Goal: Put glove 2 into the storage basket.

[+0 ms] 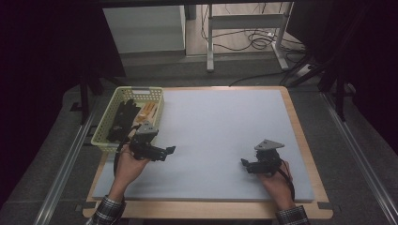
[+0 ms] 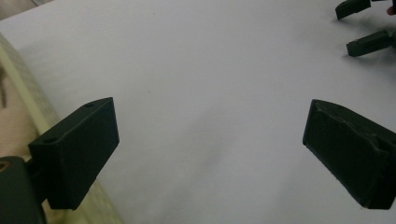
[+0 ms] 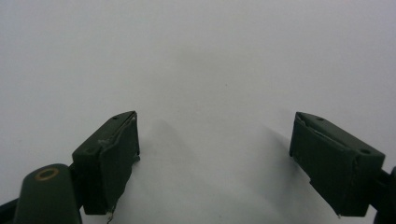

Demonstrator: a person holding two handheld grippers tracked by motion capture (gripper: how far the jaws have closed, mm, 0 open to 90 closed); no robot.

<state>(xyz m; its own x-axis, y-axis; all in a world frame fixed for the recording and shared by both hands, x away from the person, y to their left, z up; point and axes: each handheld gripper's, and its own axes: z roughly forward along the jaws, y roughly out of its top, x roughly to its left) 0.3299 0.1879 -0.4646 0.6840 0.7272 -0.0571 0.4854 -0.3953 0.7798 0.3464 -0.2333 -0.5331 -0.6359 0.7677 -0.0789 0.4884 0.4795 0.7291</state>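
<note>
In the high view a hand holds my left gripper (image 1: 171,150) low over the pale grey mat (image 1: 220,117), just right of a green basket (image 1: 139,89). In its own view my left gripper (image 2: 210,154) is open, with bare mat (image 2: 201,70) between the jaws. Another hand holds my right gripper (image 1: 244,162) over the mat's front right, pointing left. It is open too (image 3: 215,154), jaws wide apart over bare mat (image 3: 210,56). The right gripper (image 2: 344,30) also appears far off in the left gripper view.
The basket at the table's left edge holds black gloves (image 1: 121,119) and orange items (image 1: 148,110); its rim (image 2: 21,86) lies beside my left jaw. The wooden table edge (image 1: 300,136) frames the mat. Desk legs and cables (image 1: 253,40) stand beyond.
</note>
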